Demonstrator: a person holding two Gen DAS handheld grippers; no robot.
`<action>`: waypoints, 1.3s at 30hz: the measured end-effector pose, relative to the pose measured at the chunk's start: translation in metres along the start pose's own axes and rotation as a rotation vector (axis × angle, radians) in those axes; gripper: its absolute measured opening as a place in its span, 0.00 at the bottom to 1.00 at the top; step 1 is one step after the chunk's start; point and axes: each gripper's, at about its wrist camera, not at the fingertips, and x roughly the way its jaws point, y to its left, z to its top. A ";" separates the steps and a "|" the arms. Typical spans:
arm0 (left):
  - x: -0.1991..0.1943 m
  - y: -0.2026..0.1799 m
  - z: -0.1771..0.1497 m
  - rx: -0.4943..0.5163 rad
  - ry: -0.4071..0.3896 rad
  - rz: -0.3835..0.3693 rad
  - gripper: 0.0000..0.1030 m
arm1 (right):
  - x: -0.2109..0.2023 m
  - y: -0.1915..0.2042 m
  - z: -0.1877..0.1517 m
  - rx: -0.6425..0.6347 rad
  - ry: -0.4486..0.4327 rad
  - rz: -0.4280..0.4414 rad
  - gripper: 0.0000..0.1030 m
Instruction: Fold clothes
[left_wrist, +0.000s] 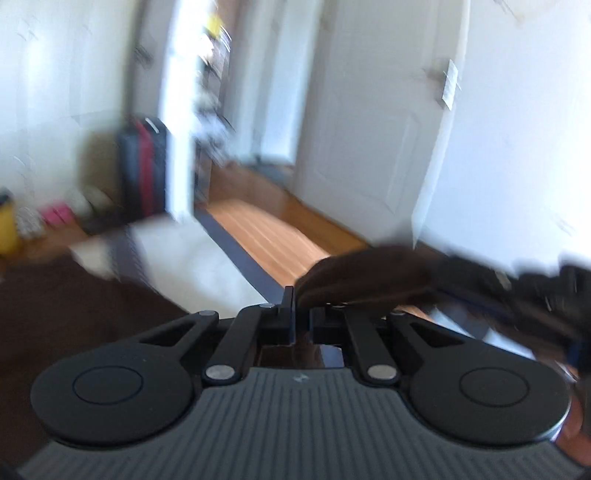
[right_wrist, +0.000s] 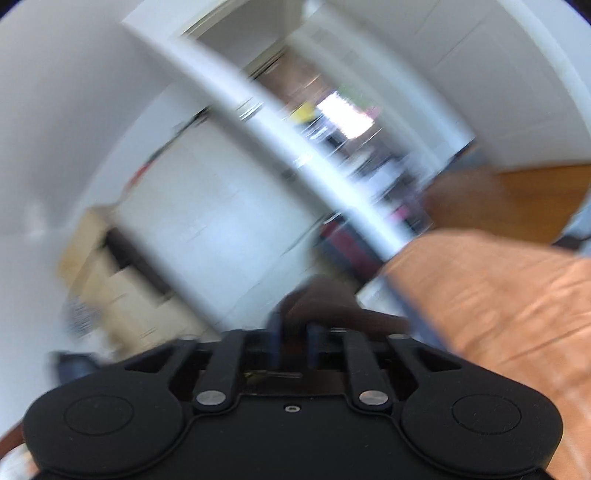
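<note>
Both views are blurred by motion. In the left wrist view my left gripper (left_wrist: 301, 306) has its jaws drawn together on a dark brown garment (left_wrist: 354, 280). The cloth bunches up just beyond the fingertips and stretches off to the right. More dark brown fabric (left_wrist: 74, 302) lies low on the left. In the right wrist view my right gripper (right_wrist: 293, 332) has its blue-padded fingers apart. The same dark brown garment (right_wrist: 321, 306) shows in the gap and just beyond it. I cannot see the pads pressing on it. An orange cloth (right_wrist: 498, 314) fills the right side.
A white door (left_wrist: 369, 129) and wood floor (left_wrist: 266, 236) lie ahead. Dark and red suitcases (left_wrist: 142, 166) stand by the doorway, with a yellow bin (left_wrist: 7, 225) at the left edge. Cardboard boxes (right_wrist: 122, 291) sit against the white wall. A blurred black shape (left_wrist: 546, 291) crosses the right edge.
</note>
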 end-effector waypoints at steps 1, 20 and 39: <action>-0.008 0.012 0.007 -0.003 -0.018 0.042 0.05 | 0.002 -0.001 -0.004 0.016 -0.003 -0.005 0.47; -0.093 0.296 -0.111 -0.302 0.190 0.398 0.09 | 0.115 0.078 -0.120 -0.387 0.486 -0.074 0.49; -0.091 0.252 -0.113 0.124 0.315 0.029 0.52 | 0.163 0.115 -0.177 -1.004 0.564 -0.173 0.13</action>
